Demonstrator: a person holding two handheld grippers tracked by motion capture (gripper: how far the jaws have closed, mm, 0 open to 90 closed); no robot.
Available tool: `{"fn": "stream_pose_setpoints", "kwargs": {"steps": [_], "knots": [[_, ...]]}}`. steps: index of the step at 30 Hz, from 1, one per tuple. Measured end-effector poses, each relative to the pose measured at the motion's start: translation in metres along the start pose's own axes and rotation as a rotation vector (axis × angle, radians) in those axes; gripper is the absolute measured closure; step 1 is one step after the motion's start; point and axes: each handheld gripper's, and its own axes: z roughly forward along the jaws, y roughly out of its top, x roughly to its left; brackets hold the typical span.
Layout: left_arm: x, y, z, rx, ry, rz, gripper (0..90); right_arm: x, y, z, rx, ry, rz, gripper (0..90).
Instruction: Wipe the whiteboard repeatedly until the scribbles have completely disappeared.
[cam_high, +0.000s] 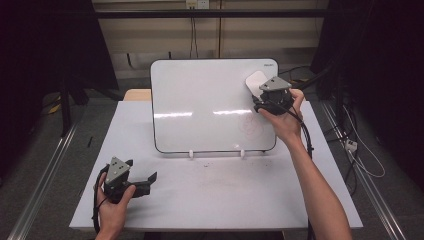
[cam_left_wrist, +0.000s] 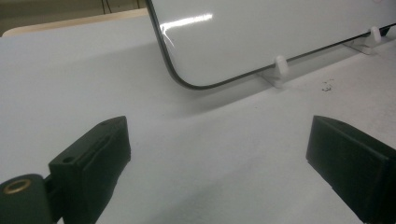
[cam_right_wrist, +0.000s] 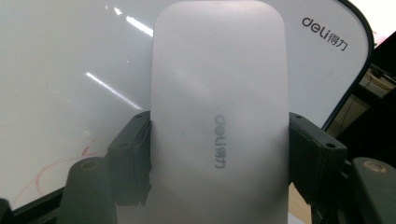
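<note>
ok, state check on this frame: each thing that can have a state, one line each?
whiteboard: propped on two white clips, leaning back, faint red marks at lower right, mostly wiped.
eraser: clamped between the right gripper's jaws, held at the board's upper right.
right gripper: shut on the eraser.
left gripper: jaws wide open, holding nothing, low over the table.

White table (cam_high: 210, 200), 2 white clips (cam_high: 191, 153).
</note>
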Motion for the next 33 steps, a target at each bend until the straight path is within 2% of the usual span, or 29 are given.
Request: {"fn": "stream_pose_setpoints", "kwargs": {"steps": [6, 11, 21, 23, 25, 28, 33], "knots": [[0.0, 0.0, -0.001, -0.002, 0.003, -0.001, 6.4, 0.005, -0.006, -0.003, -0.018, -0.015, -0.004, 31.5], [0.0, 0.0, -0.001, -0.002, 0.003, 0.002, 6.4, 0.014, -0.014, -0.004, -0.012, -0.003, -0.027, 31.6], [-0.002, 0.001, 0.001, 0.001, 0.002, 0.008, 6.4, 0.04, -0.03, -0.009, -0.006, 0.031, -0.061, 31.6], [-0.002, 0.001, 0.001, 0.004, 0.003, 0.01, 6.4, 0.045, -0.034, -0.01, -0.006, 0.051, -0.053, 31.6], [-0.002, 0.001, 0.002, 0.002, 0.001, 0.007, 6.4, 0.054, -0.039, -0.011, -0.006, 0.06, -0.079, 31.6], [-0.001, 0.0, 0.002, 0.003, 0.0, 0.006, 6.4, 0.062, -0.044, -0.013, -0.01, 0.064, -0.091, 31.6], [-0.001, 0.001, 0.001, -0.003, -0.001, 0.002, 6.4, 0.061, -0.041, -0.012, 0.003, 0.068, -0.093, 31.5]]}}
